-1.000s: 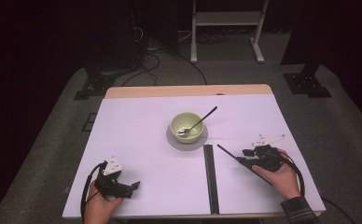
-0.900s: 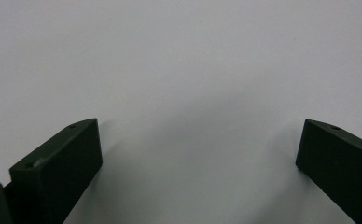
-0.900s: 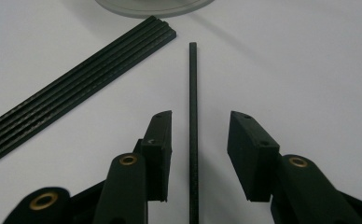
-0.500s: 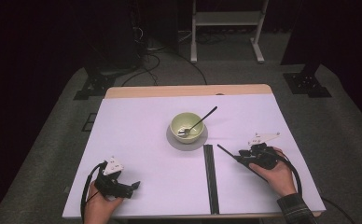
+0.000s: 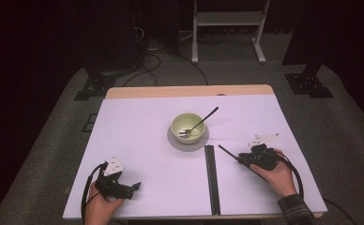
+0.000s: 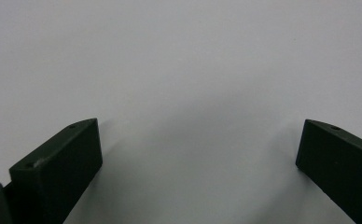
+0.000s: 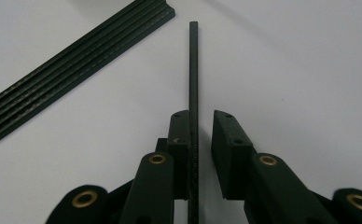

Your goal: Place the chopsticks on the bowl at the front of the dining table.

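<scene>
Between the right gripper [image 7: 201, 122] fingers lies a thin black rod [image 7: 193, 70], touching one finger while they've been closing, a gap remaining; left gripper [image 6: 198, 154] fingers spread wide over bare white surface [image 6: 179, 56].

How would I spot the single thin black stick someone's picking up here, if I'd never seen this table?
Start at the white table and find the green bowl near its middle. Below it lies a bundle of black strips; just right of that, one black stick pokes out between the right tool jaws, alone and slanted, apart from the bundle.
</scene>
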Action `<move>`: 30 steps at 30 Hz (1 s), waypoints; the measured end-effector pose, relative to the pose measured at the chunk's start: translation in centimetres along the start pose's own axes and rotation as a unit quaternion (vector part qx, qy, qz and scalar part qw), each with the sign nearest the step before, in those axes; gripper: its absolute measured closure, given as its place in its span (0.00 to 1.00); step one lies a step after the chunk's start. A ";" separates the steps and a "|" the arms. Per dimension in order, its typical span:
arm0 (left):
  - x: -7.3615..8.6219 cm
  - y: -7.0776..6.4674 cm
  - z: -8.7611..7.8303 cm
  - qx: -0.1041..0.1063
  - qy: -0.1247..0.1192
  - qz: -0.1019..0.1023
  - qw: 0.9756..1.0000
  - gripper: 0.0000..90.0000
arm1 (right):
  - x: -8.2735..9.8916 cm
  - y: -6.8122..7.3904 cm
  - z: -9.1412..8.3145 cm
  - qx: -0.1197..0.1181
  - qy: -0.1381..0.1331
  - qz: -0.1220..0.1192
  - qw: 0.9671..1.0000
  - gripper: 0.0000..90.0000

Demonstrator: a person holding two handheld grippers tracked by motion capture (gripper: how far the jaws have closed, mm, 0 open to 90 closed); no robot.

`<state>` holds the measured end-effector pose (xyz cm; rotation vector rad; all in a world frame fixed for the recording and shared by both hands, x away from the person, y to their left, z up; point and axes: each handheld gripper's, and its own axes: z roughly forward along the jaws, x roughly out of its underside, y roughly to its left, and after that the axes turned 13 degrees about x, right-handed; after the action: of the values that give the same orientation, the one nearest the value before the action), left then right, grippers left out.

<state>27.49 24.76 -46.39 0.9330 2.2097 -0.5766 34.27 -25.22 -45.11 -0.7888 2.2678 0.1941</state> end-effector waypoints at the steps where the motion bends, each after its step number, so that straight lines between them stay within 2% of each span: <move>1: 0.0 0.0 0.0 0.000 0.000 0.000 1.000 0.00 | 0.0 -0.1 0.0 -0.001 -0.001 -0.001 1.000 0.86; 15: 0.0 0.0 0.0 0.000 0.000 0.000 1.000 0.00 | 0.1 -0.2 0.1 0.000 -0.001 0.008 1.000 0.94; 30: 0.0 0.0 0.0 0.000 0.001 0.001 1.000 0.00 | 0.1 -0.2 0.1 0.003 0.005 0.020 1.000 0.96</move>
<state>27.48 24.77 -46.38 0.9351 2.2102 -0.5750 34.41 -25.37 -45.24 -0.7444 2.2930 0.2024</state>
